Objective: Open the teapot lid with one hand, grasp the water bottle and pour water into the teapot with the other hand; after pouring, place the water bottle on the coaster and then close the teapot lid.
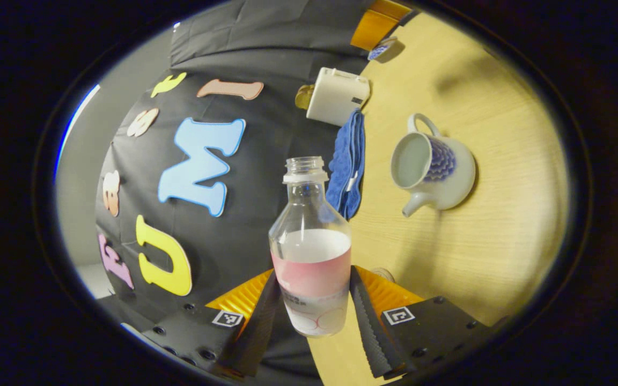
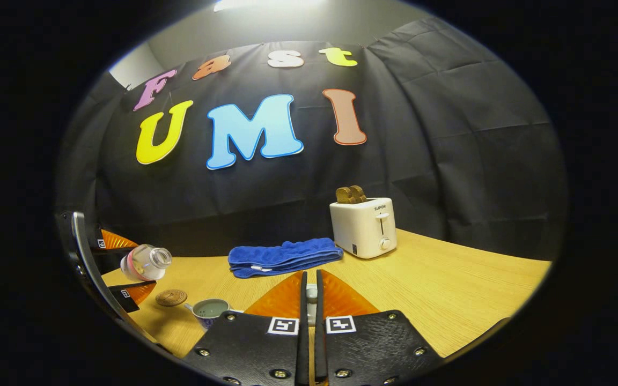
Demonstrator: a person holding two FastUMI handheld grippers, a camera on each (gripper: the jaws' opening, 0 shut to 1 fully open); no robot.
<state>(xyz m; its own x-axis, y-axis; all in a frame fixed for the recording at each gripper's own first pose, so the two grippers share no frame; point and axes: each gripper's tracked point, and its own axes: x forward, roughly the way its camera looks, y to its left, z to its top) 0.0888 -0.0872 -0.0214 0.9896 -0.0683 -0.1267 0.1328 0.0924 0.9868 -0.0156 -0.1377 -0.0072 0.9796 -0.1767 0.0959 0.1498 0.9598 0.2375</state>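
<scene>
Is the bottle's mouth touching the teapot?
Apart. In the right gripper view the water bottle is tilted in the air, with bare table between its mouth and the teapot below.

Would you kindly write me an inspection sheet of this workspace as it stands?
Surface: wooden table, dry where visible.
Job's things: teapot open, liquid inside; water bottle uncapped, tilted, partly full; coaster bare; a small pale piece, probably the lid, sits between the right fingers.
Clutter: toaster with bread; folded blue towel.
Grippers: left gripper clamps the bottle; right gripper nearly closed.
Cables: nothing seen.
Surroundings: black cloth wall.
</scene>
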